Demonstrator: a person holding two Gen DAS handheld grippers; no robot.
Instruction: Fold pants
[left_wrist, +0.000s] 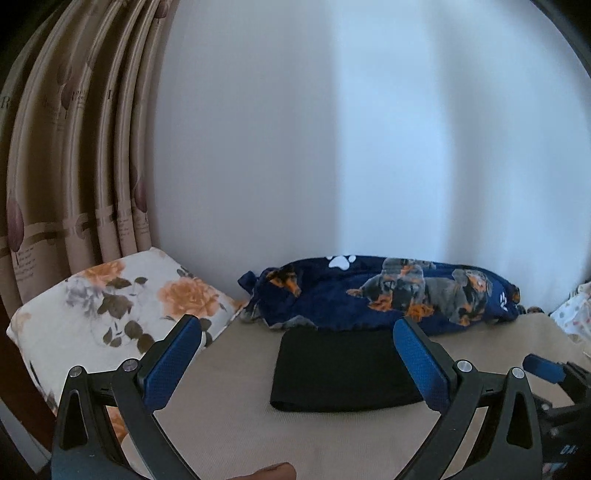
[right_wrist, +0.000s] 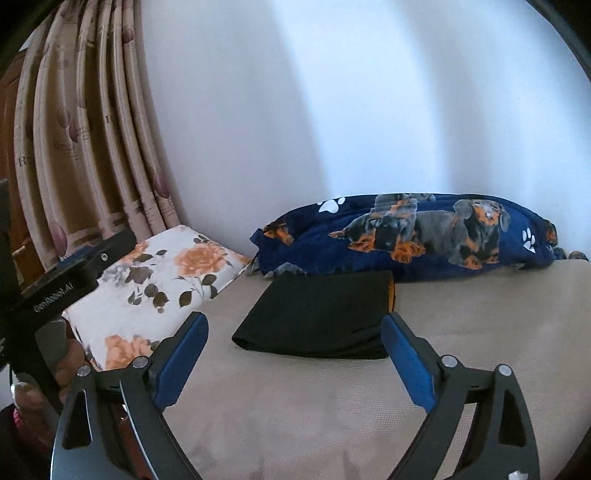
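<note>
The black pants lie folded into a flat rectangle on the beige bed surface, just in front of a navy dog-print blanket. They also show in the right wrist view, with an orange edge at their right end. My left gripper is open and empty, held back from the pants' near edge. My right gripper is open and empty, also short of the pants. The right gripper's blue fingertip shows at the right of the left wrist view; the left gripper's body shows at the left of the right wrist view.
A rolled navy blanket with dachshund print lies along the white wall behind the pants. A floral pillow sits at the left by beige curtains. Another pale printed cloth is at the far right.
</note>
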